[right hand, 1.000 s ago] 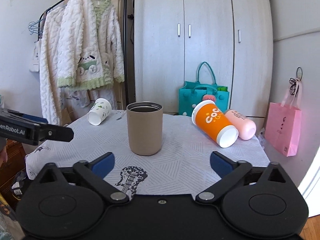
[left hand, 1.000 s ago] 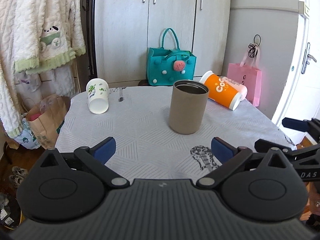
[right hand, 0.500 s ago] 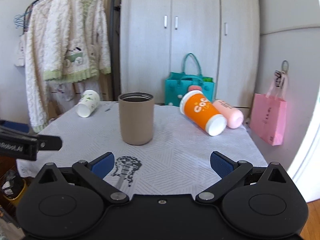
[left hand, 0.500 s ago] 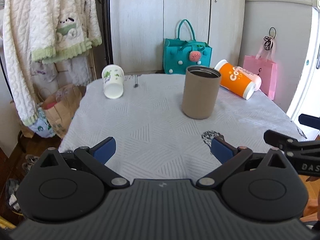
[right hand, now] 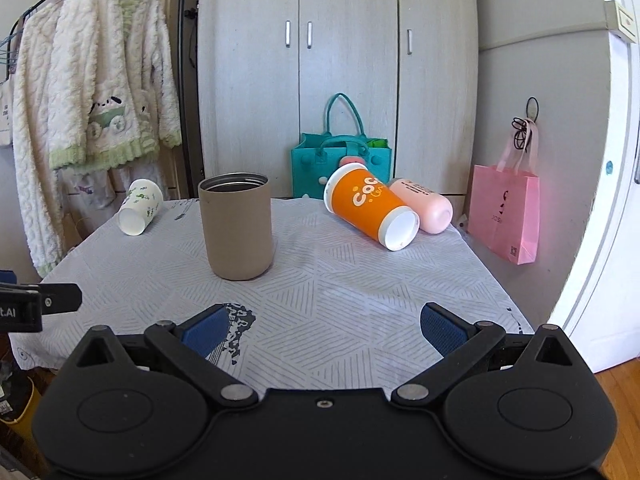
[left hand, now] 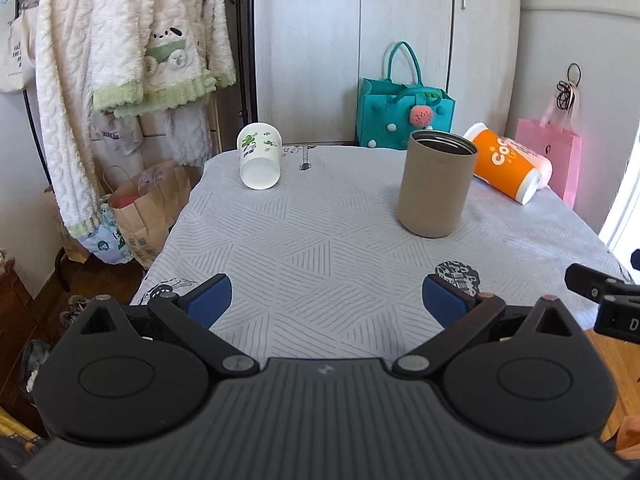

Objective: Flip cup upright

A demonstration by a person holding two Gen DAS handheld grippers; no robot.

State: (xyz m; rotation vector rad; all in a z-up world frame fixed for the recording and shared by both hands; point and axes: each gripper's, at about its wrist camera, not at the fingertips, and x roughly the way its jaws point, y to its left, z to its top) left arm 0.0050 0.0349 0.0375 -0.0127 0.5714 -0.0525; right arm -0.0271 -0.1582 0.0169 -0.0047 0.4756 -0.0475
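Observation:
A tan cup (left hand: pixel 436 188) (right hand: pixel 237 227) stands upright mid-table, mouth up. An orange cup (left hand: pixel 505 168) (right hand: pixel 372 211) lies on its side at the back right, against a pink cup (left hand: pixel 541 163) (right hand: pixel 424 205) that also lies down. A white cup with green prints (left hand: pixel 259 156) (right hand: pixel 139 213) lies on its side at the back left. My left gripper (left hand: pixel 326 300) is open and empty near the front edge. My right gripper (right hand: pixel 322 326) is open and empty, to the right of the left one.
The table wears a grey patterned cloth (left hand: pixel 320 248) (right hand: pixel 360 280). Beyond it are a teal bag (left hand: pixel 404 116), a pink bag (right hand: pixel 505 212), wardrobe doors and a hanging white robe (left hand: pixel 120 60). A brown paper bag (left hand: pixel 148 208) sits on the floor at left.
Both grippers have pulled back from the table, still open. The cups look smaller and farther. No cup has moved.

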